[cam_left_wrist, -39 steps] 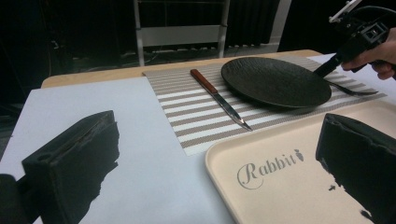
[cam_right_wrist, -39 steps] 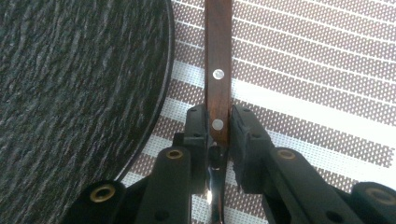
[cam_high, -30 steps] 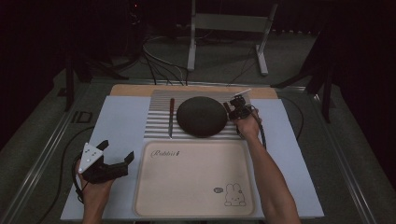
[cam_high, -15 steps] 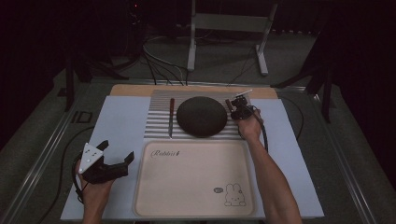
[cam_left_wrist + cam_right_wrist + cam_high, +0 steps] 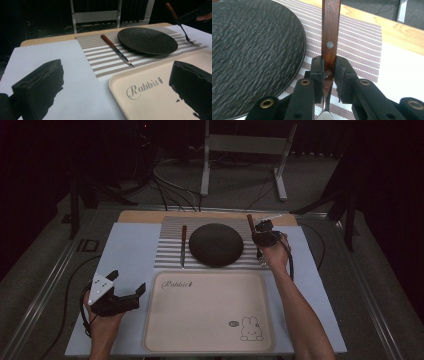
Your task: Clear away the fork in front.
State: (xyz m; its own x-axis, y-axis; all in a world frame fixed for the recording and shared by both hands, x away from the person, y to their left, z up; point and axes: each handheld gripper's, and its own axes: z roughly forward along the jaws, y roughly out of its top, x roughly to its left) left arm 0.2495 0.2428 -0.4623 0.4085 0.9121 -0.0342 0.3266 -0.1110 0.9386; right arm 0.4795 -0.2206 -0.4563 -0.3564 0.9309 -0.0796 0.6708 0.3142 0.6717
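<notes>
A fork with a reddish-brown wooden handle [image 5: 329, 37] is held between the two black jaws of the right gripper [image 5: 329, 72], which are closed tightly on the lower part of the handle, just above the metal neck. In the left gripper view the fork [image 5: 183, 28] is seen tilted — handle up toward 11 o'clock, tines down on the grey-and-white striped woven placemat [image 5: 105, 53] at 3 o'clock of the round black plate with a rough, slate-like surface [image 5: 147, 40]. In the high view the right gripper [image 5: 263, 236] is placed just beside the plate's [image 5: 216, 244] right edge, over the placemat [image 5: 170, 245].

A table knife with a matching wooden handle and a pointed steel blade [image 5: 117, 50] is laid flat on the placemat at 9 o'clock of the plate, apart from it. The placemat is set on a pale blue sheet [image 5: 130, 250] over a light wooden tabletop [image 5: 142, 216]. A cream rectangular tray with rounded corners, printed with "Rabbit" and a small rabbit drawing [image 5: 210, 312], is laid at 6 o'clock of the plate.

The left gripper [image 5: 122, 292] is held over the blue sheet at 9 o'clock of the tray — its jaws are spread wide, and nothing is gripped or touched between them.
</notes>
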